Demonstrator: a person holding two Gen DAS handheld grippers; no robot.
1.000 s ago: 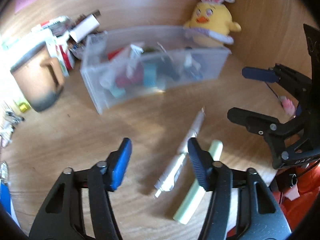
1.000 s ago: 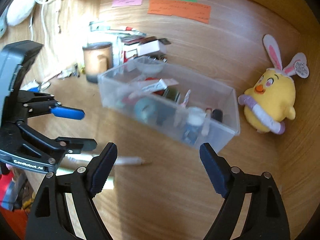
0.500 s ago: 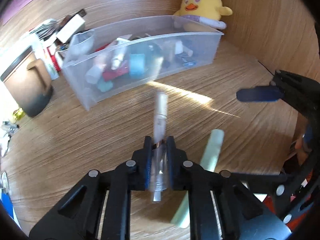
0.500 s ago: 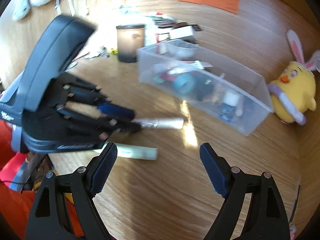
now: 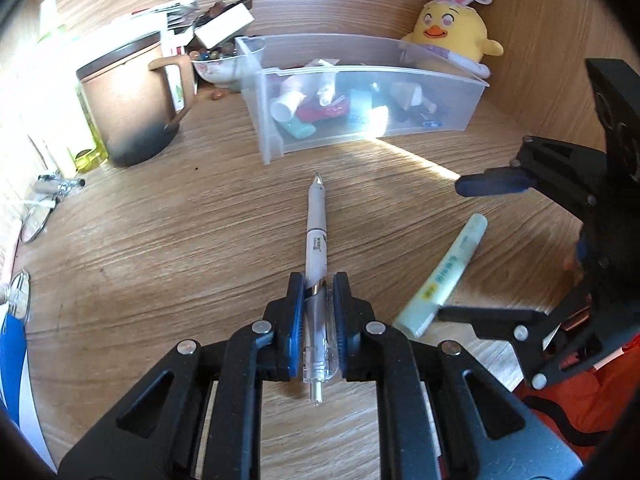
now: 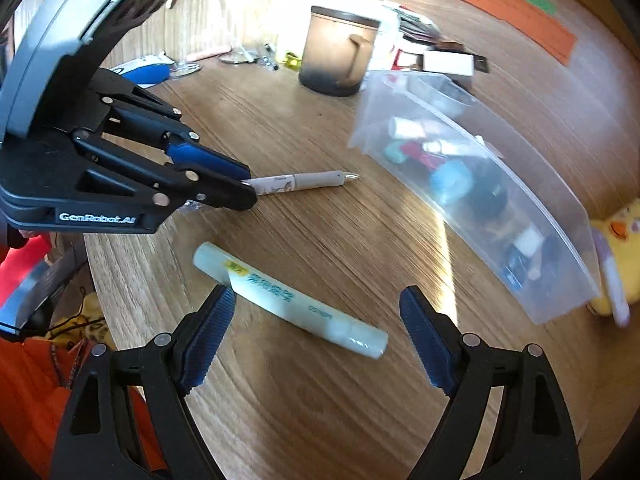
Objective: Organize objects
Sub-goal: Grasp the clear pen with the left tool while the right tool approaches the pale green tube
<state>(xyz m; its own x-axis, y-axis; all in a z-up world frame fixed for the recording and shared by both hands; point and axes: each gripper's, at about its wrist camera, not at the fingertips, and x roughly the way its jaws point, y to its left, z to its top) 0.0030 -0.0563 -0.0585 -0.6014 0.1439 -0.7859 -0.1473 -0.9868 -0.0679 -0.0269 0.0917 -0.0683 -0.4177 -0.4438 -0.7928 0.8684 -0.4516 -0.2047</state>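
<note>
My left gripper is shut on a white pen, gripping its clear rear end, with the tip pointing toward a clear plastic bin holding several small items. A pale green tube-shaped marker lies on the wooden desk. My right gripper stands open around it, one finger close to its left part, no pad pressing on it.
A brown mug stands left of the bin. A yellow chick plush sits behind it. Boxes and papers lie at the back, with keys and small metal items at the left edge. An orange sleeve shows lower right.
My left gripper closed on the white pen and lifted it off the desk, swinging its tip toward the bin. My right gripper moved down and left over the green marker, still open.
</note>
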